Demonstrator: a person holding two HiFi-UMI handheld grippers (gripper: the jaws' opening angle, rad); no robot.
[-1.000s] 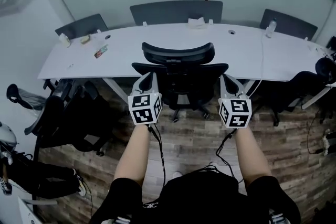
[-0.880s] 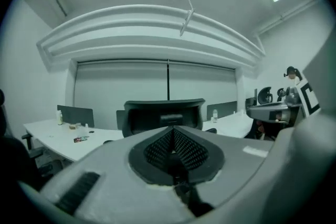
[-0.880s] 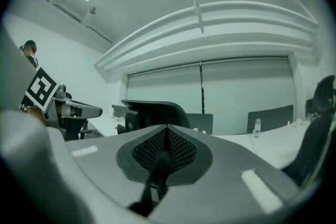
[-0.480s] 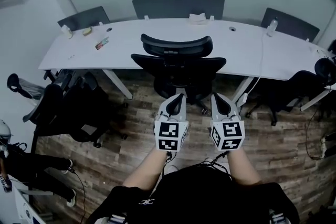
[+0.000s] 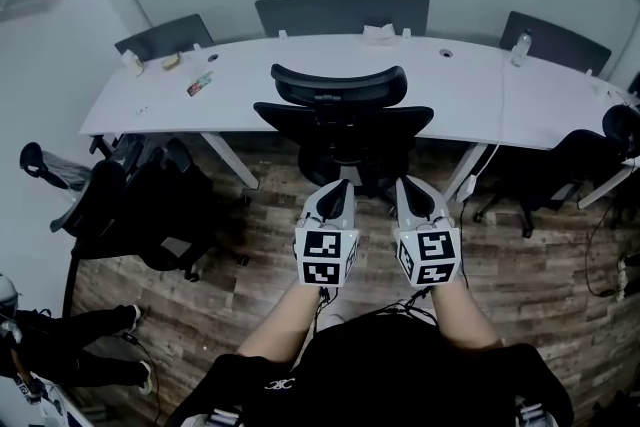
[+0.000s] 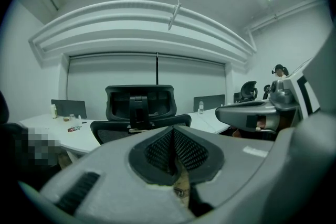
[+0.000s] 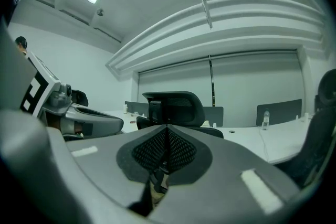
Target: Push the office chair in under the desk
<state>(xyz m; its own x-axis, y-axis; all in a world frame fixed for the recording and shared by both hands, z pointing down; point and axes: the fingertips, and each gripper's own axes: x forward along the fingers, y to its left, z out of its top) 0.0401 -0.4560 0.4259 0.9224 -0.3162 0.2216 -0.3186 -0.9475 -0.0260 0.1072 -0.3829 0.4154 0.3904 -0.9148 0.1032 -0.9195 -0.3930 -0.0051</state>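
Observation:
The black office chair [image 5: 341, 120] stands against the near edge of the long white desk [image 5: 470, 100], its seat tucked under the top and its headrest above the desk line. Both grippers hang side by side in front of me, well short of the chair and touching nothing. My left gripper [image 5: 338, 187] is shut and empty. My right gripper [image 5: 410, 185] is shut and empty too. From the left gripper view the chair [image 6: 137, 110] shows straight ahead over the closed jaws. The right gripper view also shows the chair [image 7: 170, 108] dead ahead.
Another black chair [image 5: 130, 215] stands at the left by the desk's end, and one more [image 5: 560, 170] at the right. Grey chairs line the desk's far side. A bottle [image 5: 518, 50], a tissue box [image 5: 378, 34] and small items lie on the desk. Wood-plank floor runs below.
Both grippers have drawn back from the chair's backrest towards me and come close together. The chair stays at the desk.

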